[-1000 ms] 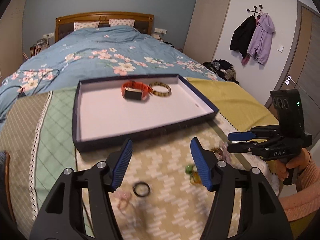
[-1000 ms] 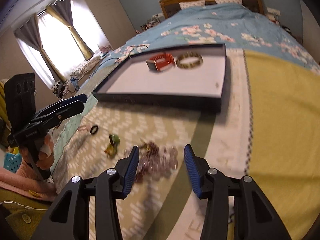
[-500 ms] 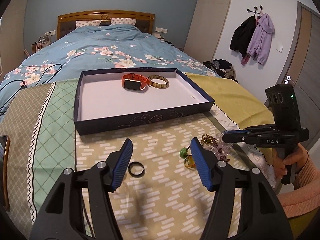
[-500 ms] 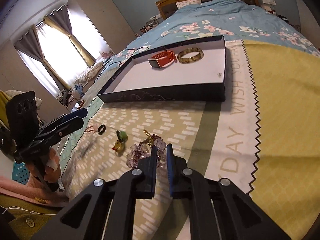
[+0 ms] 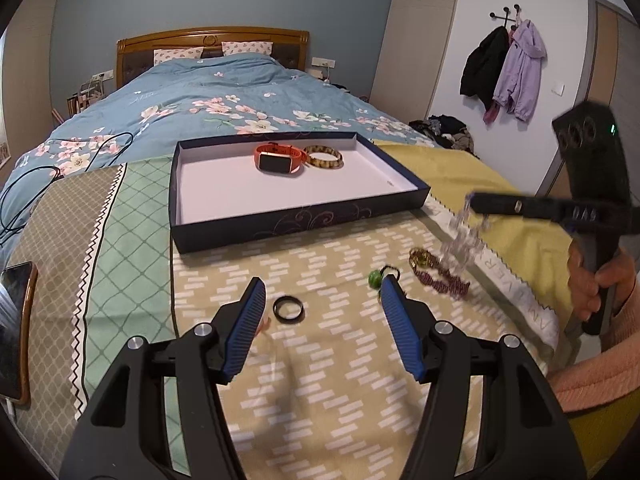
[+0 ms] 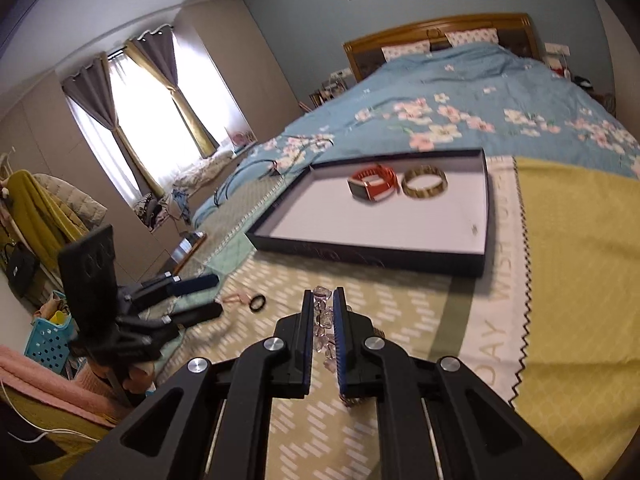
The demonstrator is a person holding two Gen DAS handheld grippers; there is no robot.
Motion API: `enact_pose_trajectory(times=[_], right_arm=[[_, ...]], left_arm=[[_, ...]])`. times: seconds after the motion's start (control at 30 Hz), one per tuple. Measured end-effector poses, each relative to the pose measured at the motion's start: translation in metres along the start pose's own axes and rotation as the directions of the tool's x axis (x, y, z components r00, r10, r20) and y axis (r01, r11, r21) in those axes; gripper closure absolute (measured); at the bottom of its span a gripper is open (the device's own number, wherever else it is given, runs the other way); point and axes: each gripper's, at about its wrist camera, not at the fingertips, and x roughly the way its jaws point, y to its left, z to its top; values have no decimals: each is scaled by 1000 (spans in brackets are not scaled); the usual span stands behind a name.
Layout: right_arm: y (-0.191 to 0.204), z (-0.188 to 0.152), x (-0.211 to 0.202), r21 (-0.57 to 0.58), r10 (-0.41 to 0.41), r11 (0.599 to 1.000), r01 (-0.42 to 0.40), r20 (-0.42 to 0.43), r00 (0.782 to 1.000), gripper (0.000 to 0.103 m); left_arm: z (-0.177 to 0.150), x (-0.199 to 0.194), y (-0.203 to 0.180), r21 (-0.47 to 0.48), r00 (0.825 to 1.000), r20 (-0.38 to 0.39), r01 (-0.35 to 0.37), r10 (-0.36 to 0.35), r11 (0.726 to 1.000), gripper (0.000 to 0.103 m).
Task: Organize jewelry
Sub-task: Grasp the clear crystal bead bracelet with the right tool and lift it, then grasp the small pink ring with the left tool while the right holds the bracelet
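A bedroom with a blue wall and a wooden headboard is seen, and the foot of the bed is covered by a patchwork blanket [image 5: 328, 364] in beige, green and yellow. A shallow dark-blue box [image 5: 280, 222] is set on the blanket; inside it, near the far wall, an orange smartwatch [image 5: 279, 159] and a brown patterned bangle [image 5: 323, 156] are laid side by side, touching or nearly so.

The right tongs [image 6: 323, 312] are pressed together on a clear crystal bead bracelet [image 6: 325, 322], which is pinched between the blue pads and, in the left wrist view, is seen dangling blurred below the tips, lifted off the blanket. Beneath it a dark purple bead bracelet [image 5: 440, 280] and a gold-coloured piece [image 5: 422, 258] are left on the blanket.

The left tongs [image 5: 322, 322] are held spread with nothing between the pads; a black ring [image 5: 288, 309] is seen on the blanket just beyond them, near the left pad. A small green bead piece [image 5: 375, 279] lies by the right pad. A phone [image 5: 14, 332] rests at the blanket's left edge.
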Motion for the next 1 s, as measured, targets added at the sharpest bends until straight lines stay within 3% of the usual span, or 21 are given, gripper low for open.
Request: enact_pose_trajectory(times=[0.2, 0.6, 0.8, 1.0], right_arm=[[4, 6, 4, -16, -7, 1000, 7, 15, 1000, 95], [1, 6, 12, 8, 4, 1000, -5, 14, 1000, 95], [-2, 4, 15, 16, 13, 1000, -13, 5, 1000, 95], [-6, 3, 15, 34, 16, 999, -16, 1, 1000, 95]], left_arm=[[-5, 6, 2, 14, 999, -35, -41, 41, 999, 46], [4, 46, 2, 69, 981, -166, -88, 99, 994, 63], [3, 50, 2, 85, 979, -176, -88, 102, 992, 64], [3, 32, 16, 32, 989, -121, -80, 83, 996, 62]])
